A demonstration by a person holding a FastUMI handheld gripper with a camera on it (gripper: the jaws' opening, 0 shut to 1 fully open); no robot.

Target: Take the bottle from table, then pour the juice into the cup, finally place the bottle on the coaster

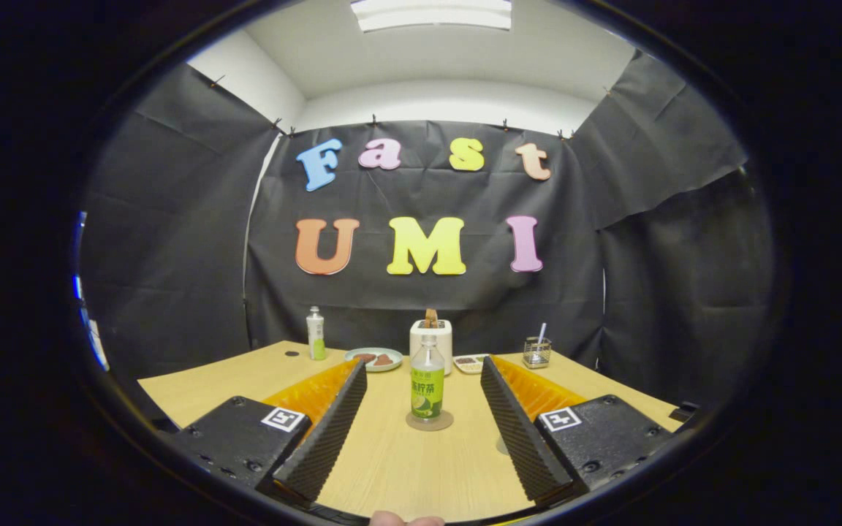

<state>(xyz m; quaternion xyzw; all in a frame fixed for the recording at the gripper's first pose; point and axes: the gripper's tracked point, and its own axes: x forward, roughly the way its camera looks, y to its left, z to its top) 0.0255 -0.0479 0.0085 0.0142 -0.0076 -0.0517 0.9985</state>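
Observation:
A clear bottle [427,387] with a green label and pale juice stands upright on a round coaster [430,421] on the wooden table [406,467]. It sits between my two fingers, roughly centred in the gap and touching neither. My gripper [422,364] is open wide, with nothing held. A small glass cup [536,352] with a straw-like stick in it stands beyond the right finger, near the table's far right edge.
Behind the bottle stands a white toaster [430,337] holding bread. A plate [373,358] with food lies to its left and a small dish [471,363] to its right. A second bottle [315,333] stands at the far left. A round disc [503,444] peeks out beside the right finger.

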